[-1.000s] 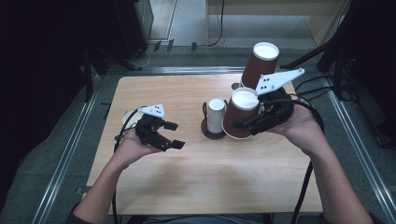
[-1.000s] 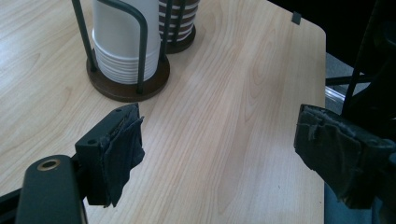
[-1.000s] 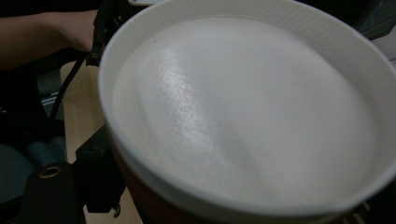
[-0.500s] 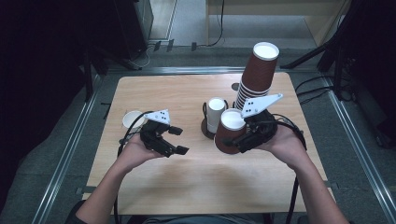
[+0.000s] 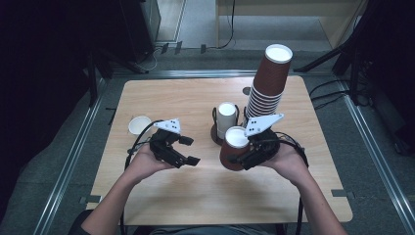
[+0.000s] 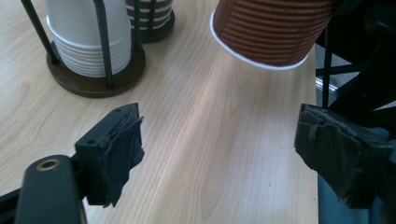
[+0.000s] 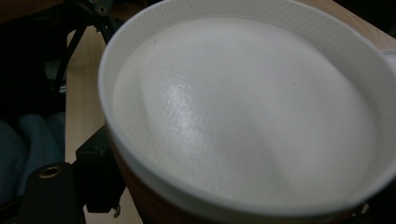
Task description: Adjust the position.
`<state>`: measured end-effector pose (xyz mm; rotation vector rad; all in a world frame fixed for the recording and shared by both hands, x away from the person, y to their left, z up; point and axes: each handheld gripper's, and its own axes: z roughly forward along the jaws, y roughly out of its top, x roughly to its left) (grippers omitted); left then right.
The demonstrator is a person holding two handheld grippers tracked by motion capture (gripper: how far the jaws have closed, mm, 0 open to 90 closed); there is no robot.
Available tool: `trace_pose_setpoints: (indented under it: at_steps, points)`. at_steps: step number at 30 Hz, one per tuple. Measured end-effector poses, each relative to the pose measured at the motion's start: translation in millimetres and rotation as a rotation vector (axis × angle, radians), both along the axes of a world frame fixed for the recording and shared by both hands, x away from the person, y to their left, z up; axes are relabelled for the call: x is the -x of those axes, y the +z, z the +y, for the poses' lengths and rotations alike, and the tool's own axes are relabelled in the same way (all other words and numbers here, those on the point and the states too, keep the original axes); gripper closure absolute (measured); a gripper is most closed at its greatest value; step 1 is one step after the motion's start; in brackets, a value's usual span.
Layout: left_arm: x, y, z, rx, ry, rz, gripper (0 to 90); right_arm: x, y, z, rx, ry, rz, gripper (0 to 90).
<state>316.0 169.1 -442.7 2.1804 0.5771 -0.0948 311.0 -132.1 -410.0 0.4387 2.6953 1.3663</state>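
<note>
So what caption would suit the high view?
Right gripper holds a brown paper cup beside the open left gripper.

The high view looks forward and down on the whole counter [image 5: 161, 205] from the near side. The left gripper view sits low and close, facing right toward the brown cup [image 6: 273, 32], which the high view shares. The right gripper view looks straight into that cup's white inside, very near.
</note>
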Motion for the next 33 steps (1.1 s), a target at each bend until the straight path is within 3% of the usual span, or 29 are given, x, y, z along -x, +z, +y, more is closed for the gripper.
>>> trace_pose_setpoints:
  at_steps: [2, 6, 14, 20, 28, 33]
  points:
    - [0.3, -1.1, -1.7, -0.012, -0.012, -0.003, 12.9, -0.3, -5.7, 1.4, -0.008, 0.001, 0.009, 18.1]
    - [1.1, -3.0, -3.9, 0.007, -0.022, 0.002, 11.0, -1.2, -12.5, 3.8, -0.016, 0.004, 0.008, 18.1]
    - [0.7, -14.9, -13.1, 0.001, -0.047, 0.011, 9.6, -4.6, -28.2, 12.9, -0.087, 0.014, 0.011, 18.1]
    - [0.6, -20.9, -18.8, 0.007, -0.058, 0.009, 9.5, -5.0, -37.2, 19.7, -0.105, 0.023, 0.022, 18.2]
    - [-2.6, -32.8, -27.0, 0.022, -0.104, 0.026, 6.3, -9.0, -47.7, 26.2, -0.189, 0.036, 0.040, 18.3]
    - [-1.9, -36.4, -34.2, -0.005, -0.111, 0.021, 0.3, -8.4, -49.4, 32.1, -0.213, 0.060, 0.049, 18.3]
